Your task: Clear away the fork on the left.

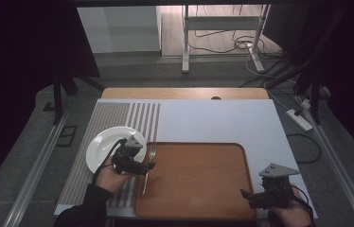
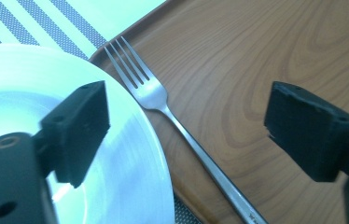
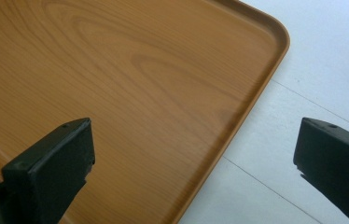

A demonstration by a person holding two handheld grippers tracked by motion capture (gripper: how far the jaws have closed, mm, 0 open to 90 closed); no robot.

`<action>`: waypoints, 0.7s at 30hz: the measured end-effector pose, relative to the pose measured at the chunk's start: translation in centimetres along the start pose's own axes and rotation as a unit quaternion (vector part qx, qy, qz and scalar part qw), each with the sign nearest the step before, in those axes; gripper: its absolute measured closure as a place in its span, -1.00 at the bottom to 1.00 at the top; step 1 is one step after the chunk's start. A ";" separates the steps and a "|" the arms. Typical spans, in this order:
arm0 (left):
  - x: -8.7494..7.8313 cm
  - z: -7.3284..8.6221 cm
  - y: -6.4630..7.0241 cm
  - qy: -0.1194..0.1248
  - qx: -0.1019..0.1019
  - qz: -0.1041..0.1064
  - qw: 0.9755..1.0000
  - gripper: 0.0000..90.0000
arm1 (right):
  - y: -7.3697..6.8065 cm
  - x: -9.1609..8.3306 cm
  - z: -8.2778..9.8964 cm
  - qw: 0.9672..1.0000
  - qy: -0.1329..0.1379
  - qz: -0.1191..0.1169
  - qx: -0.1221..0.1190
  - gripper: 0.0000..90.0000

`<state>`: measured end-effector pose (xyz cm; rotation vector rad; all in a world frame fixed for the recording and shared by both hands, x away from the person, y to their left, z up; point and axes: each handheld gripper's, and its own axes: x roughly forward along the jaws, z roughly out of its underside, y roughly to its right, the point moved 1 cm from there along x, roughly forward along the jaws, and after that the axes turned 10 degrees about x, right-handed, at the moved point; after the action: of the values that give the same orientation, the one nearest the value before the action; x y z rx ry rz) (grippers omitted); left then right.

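A: Quick status. Where's the fork (image 1: 149,161)?

B: Lying flat on the wooden tray (image 1: 199,198), along its left edge, tines pointing away from the person. In the left gripper view the tines sit just beside the rim of the white plate (image 2: 130,186), and the handle runs down between the two jaws.

A: Held?

B: No. The left gripper (image 1: 143,168) has its jaws spread wide and neither pad touches the fork. It hangs just above, partly over the plate. Looks to me like the fork is already set down and let go.

A: Right gripper (image 1: 247,195)?

B: Jaws wide apart too, nothing between them. It sits over the tray's near right corner, well apart from the fork.

A: Plate?

B: On the striped placemat (image 1: 118,118), left of the tray, empty.

A: So what's left?

B: My guess: fork placement done. The plate isn't on the tray, so if it belongs there, that step is not yet done. Otherwise just clear the hand.
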<state>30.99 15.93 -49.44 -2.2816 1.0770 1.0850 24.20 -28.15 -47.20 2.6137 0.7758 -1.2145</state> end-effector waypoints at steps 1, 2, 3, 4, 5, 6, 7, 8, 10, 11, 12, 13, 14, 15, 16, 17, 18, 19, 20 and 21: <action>-0.1 0.0 0.0 0.001 0.000 0.001 1.000 -0.75 | 0.0 0.0 0.0 1.000 0.000 0.000 0.000 -1.00; -0.2 0.1 -0.1 0.003 -0.002 0.002 1.000 -0.78 | 0.0 0.0 0.0 1.000 0.000 0.000 0.000 -1.00; -0.2 0.1 -0.1 0.004 -0.005 0.004 1.000 -0.80 | 0.0 0.0 0.0 1.000 0.000 0.000 0.000 -1.00; -0.3 0.1 -0.2 0.007 -0.007 0.005 1.000 -0.82 | 0.0 0.0 0.0 1.000 -0.001 0.001 0.000 -1.00; -0.4 0.2 -0.2 0.011 -0.008 0.007 1.000 -0.84 | 0.0 0.0 0.0 1.000 -0.001 0.001 0.000 -1.00; -0.5 0.2 -0.3 0.014 -0.009 0.011 1.000 -0.86 | 0.0 0.0 0.0 1.000 -0.001 0.000 0.000 -1.00; -0.6 0.2 -0.3 0.016 -0.009 0.012 1.000 -0.88 | 0.0 0.0 0.0 1.000 -0.002 0.000 0.000 -1.00; -0.6 0.3 -0.3 0.018 -0.010 0.011 1.000 -0.90 | 0.0 0.0 0.0 1.000 -0.002 0.001 0.000 -1.00; -0.8 0.4 -0.4 0.022 -0.011 0.011 1.000 -0.94 | 0.0 0.0 0.0 1.000 -0.002 0.001 0.000 -1.00; -0.8 0.4 -0.4 0.024 -0.013 0.011 1.000 -0.96 | 0.0 0.0 0.0 1.000 -0.001 0.001 0.000 -1.00; -0.9 0.5 -0.5 0.025 -0.012 0.012 1.000 -0.97 | 0.0 0.0 0.0 1.000 -0.001 0.001 0.001 -1.00; -0.9 0.6 -0.5 0.027 -0.013 0.012 0.999 -1.00 | 0.0 0.0 0.0 1.000 -0.002 0.001 0.001 -1.00; -1.0 0.8 -0.6 0.030 -0.016 0.013 0.999 -1.00 | 0.0 0.0 0.0 1.000 -0.002 0.001 0.001 -1.00; -1.1 0.9 -0.7 0.032 -0.018 0.016 0.999 -1.00 | 0.0 0.0 0.0 1.000 -0.002 0.001 0.001 -1.00; -1.1 1.0 -0.7 0.034 -0.021 0.019 0.999 -1.00 | 0.0 0.0 0.0 1.000 -0.001 0.000 0.002 -1.00; -1.2 1.1 -0.8 0.037 -0.024 0.018 0.999 -1.00 | 0.0 0.0 0.0 1.000 -0.001 0.000 0.002 -1.00; -1.3 1.2 -0.8 0.038 -0.025 0.017 0.999 -1.00 | 0.0 0.0 0.0 1.000 -0.001 0.000 0.002 -1.00; -1.4 1.4 -0.9 0.039 -0.027 0.015 0.999 -1.00 | 0.0 0.0 0.0 1.000 -0.001 0.000 0.002 -1.00; -1.4 1.5 -0.9 0.040 -0.028 0.014 0.999 -1.00 | 0.0 0.0 0.0 1.000 -0.001 0.000 0.002 -1.00; -1.5 1.6 -1.0 0.042 -0.029 0.013 0.999 -1.00 | 0.0 0.0 0.0 1.000 -0.001 0.000 0.002 -1.00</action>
<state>30.38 18.23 -49.20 -2.3844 1.1231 1.0520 24.22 -28.18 -47.22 2.6148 0.7732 -1.2209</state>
